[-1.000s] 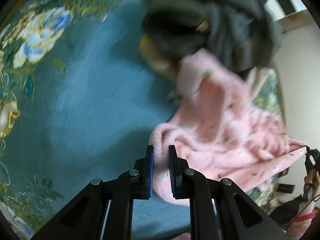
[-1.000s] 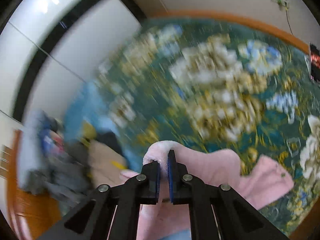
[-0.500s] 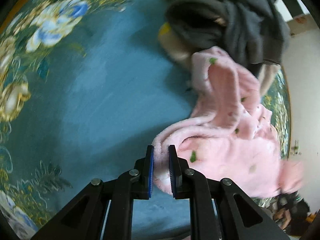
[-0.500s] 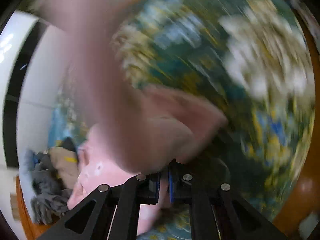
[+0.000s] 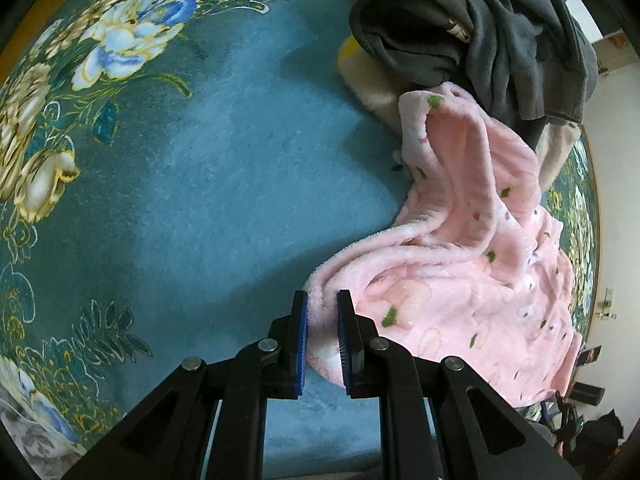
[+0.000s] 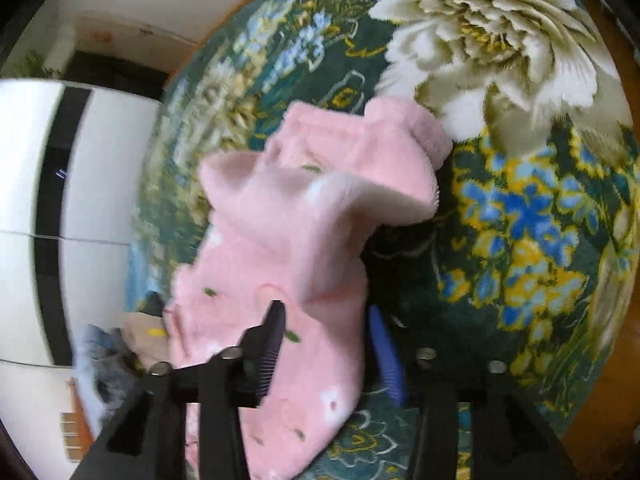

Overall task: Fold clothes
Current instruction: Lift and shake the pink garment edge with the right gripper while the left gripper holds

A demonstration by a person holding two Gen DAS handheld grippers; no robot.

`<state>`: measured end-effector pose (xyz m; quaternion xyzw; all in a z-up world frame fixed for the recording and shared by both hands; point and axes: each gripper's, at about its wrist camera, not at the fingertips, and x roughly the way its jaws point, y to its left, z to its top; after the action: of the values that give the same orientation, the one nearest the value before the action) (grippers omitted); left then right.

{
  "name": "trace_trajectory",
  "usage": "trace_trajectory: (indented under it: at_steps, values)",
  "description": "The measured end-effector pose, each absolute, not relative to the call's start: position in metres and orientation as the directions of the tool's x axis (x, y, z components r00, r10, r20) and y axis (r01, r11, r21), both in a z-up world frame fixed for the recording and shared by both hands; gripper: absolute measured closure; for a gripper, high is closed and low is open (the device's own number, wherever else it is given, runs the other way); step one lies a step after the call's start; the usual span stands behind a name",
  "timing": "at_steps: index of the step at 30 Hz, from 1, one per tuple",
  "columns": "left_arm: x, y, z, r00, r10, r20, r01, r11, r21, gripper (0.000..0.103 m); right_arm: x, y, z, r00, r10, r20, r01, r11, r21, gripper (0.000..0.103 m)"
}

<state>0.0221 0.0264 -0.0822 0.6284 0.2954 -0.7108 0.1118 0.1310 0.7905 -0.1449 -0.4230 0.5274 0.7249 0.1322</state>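
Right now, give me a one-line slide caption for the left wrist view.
Left gripper pinches the edge of a pink fleece garment spread on the blue floral carpet, beside a dark grey clothes pile.

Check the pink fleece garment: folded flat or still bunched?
Bunched. The pink fleece garment lies rumpled in loose humps on the floral carpet, one edge pinched by the left gripper, no flat fold visible.

A pink fleece garment [image 5: 460, 280], dotted with small green and white motifs, is spread crumpled on the blue floral carpet. One thick hem is bunched upward, and a sleeve-like fold [image 6: 320, 192] is lifted.
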Motion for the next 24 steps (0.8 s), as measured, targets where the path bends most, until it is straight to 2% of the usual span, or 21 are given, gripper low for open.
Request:
trace_trajectory:
  at_steps: [2, 4, 7, 12, 17, 21, 24]
  values:
    - [0.02, 0.028, -0.079, -0.184, 0.211, -0.96, 0.542, -0.793, -0.278, 0.089, 0.141, 0.8, -0.141, -0.665, -0.259, -0.701, -0.596, -0.383, 0.706, 0.045]
    - [0.016, 0.03, -0.077, -0.179, 0.206, -0.962, 0.554, -0.787, -0.271, 0.089, 0.148, 0.815, -0.14, -0.685, -0.231, -0.691, -0.6, -0.359, 0.715, 0.043]
    - [0.011, 0.033, -0.073, -0.179, 0.203, -0.963, 0.583, -0.767, -0.27, 0.089, 0.148, 0.837, -0.148, -0.688, -0.2, -0.697, -0.631, -0.308, 0.712, 0.043]
    - [0.009, 0.042, -0.063, -0.182, 0.178, -0.967, 0.595, -0.763, -0.252, 0.089, 0.145, 0.871, -0.167, -0.63, -0.154, -0.761, -0.718, -0.257, 0.647, 0.043]
    - [0.012, 0.049, -0.057, -0.19, 0.164, -0.968, 0.611, -0.752, -0.248, 0.089, 0.141, 0.891, -0.186, -0.66, -0.195, -0.725, -0.708, -0.161, 0.688, 0.042]
    - [0.022, 0.048, -0.059, -0.2, 0.159, -0.967, 0.622, -0.741, -0.251, 0.089, 0.15, 0.902, -0.188, -0.755, -0.191, -0.628, -0.633, -0.039, 0.773, 0.042]
    - [0.021, 0.048, -0.068, -0.189, 0.149, -0.971, 0.624, -0.745, -0.236, 0.089, 0.155, 0.907, -0.185, -0.735, -0.185, -0.652, -0.652, -0.069, 0.755, 0.042]
